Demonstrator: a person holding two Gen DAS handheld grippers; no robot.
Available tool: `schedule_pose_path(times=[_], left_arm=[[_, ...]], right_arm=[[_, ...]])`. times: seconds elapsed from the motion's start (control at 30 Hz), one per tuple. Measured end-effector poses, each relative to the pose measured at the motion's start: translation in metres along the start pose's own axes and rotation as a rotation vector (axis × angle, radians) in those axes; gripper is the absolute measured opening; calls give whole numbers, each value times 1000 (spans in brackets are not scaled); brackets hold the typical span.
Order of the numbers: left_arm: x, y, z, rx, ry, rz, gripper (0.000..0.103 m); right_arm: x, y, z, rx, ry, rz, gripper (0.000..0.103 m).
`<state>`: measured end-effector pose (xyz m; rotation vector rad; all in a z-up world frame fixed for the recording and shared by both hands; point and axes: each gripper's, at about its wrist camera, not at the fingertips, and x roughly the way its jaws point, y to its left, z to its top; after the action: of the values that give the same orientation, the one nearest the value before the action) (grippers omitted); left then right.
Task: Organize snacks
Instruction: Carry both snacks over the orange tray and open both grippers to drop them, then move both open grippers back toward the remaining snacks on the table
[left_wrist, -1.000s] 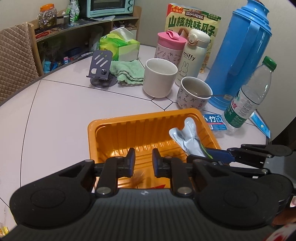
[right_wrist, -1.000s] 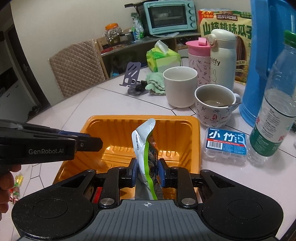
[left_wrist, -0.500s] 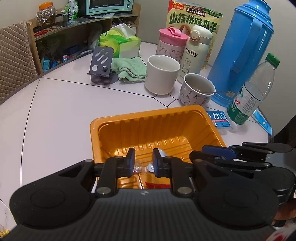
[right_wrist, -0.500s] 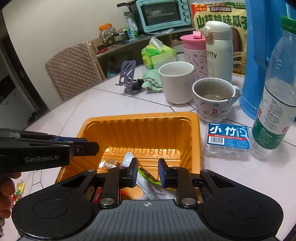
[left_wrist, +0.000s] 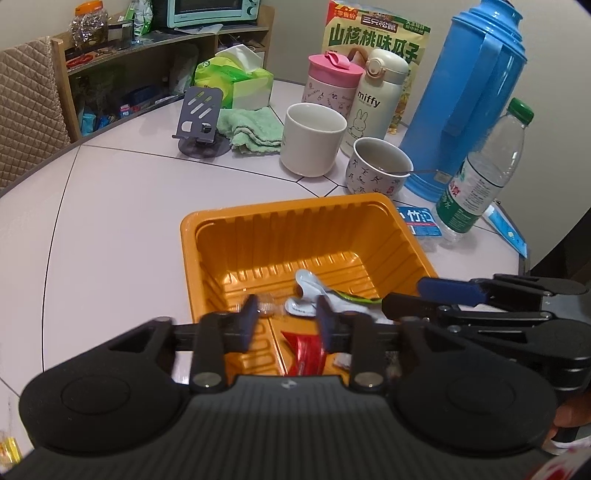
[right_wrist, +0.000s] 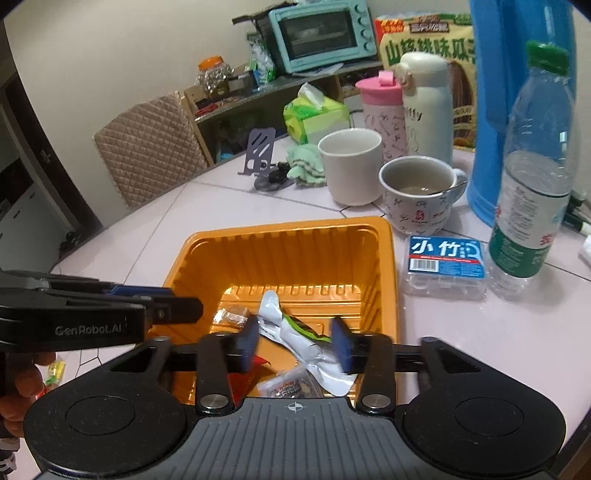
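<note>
Lying loose in the orange tray (right_wrist: 386, 266), the silver-green snack packet (right_wrist: 295, 332) joins other wrappers, both grippers, right (right_wrist: 294, 341) and left (left_wrist: 283, 319), having just been opening, empty (candies (right_wrist: 53, 373) beside the tray remain).

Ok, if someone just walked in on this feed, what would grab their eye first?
The orange tray at the middle of the table, with a silver-and-green snack pouch and small wrapped candies lying in it. Both grippers hang over its near edge, the right gripper just opened above the pouch. Behind, right, stands a tall blue thermos jug.
</note>
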<state>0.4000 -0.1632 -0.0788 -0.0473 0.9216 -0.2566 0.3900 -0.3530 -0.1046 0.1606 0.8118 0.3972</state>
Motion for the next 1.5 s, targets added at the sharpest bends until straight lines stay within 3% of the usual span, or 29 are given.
schedule_pose_path(times=[0.07, 0.13, 0.37, 0.97, 1.5], left_arm=[[-6, -1, -4, 1, -5, -6, 36], [-14, -1, -7, -6, -11, -13, 46], [-52, -3, -21, -22, -59, -38, 69], [-154, 17, -88, -94, -93, -38, 72], [-206, 58, -178, -216, -33, 26, 72]], right_arm=[[-9, 3, -2, 2, -20, -7, 61], [-17, 4, -3, 9, -31, -8, 69], [-53, 11, -14, 59, -80, -6, 83], [-140, 46, -69, 128, -88, 3, 84], [-140, 118, -114, 33, 56, 114, 84]])
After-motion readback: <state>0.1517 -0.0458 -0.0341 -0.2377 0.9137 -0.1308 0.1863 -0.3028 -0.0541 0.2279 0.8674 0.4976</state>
